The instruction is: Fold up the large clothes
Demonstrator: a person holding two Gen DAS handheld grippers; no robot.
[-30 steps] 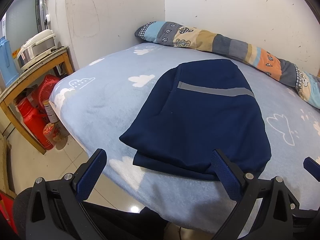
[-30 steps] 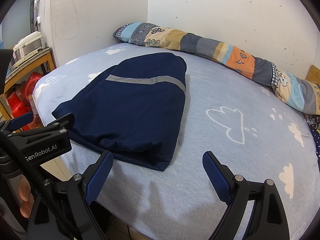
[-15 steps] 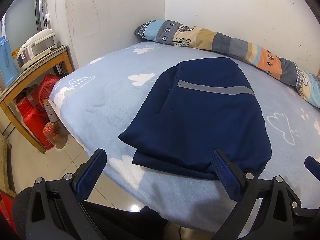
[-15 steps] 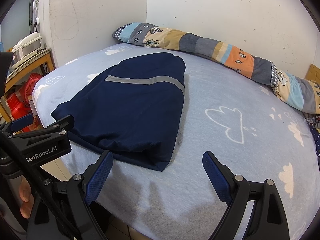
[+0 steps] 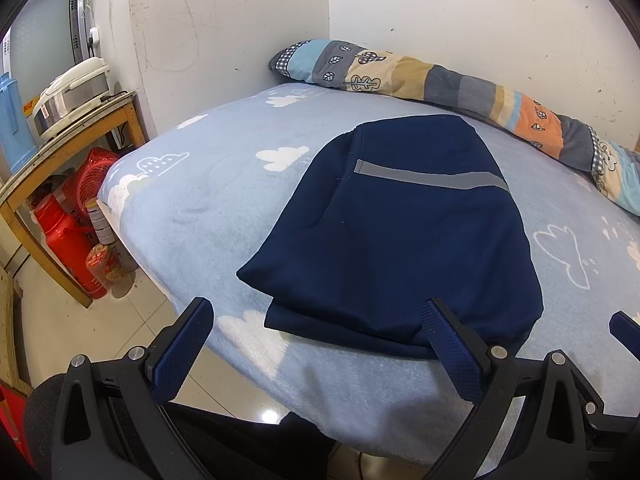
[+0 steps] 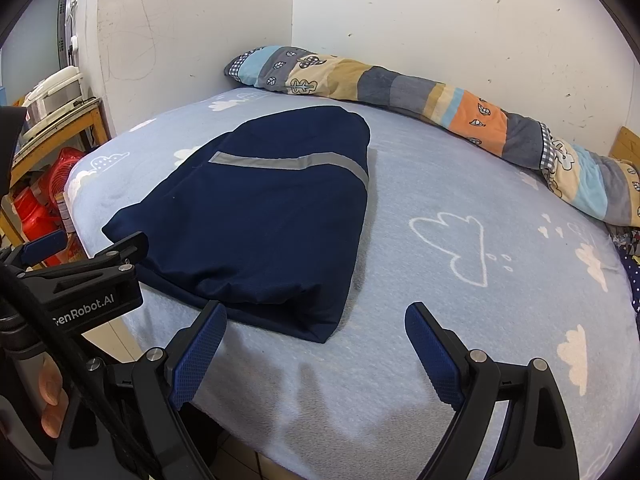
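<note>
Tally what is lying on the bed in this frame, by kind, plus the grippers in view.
Folded navy garment: 1
Long patchwork pillow: 1
Grippers, left gripper and right gripper, both open and off the cloth: 2
Total: 4

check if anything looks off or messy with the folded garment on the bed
Only a small thing: the navy garment is folded, but a lower layer sticks out past the top layer along its near edge, so the edges don't line up. Nothing spilled or damaged.
</note>
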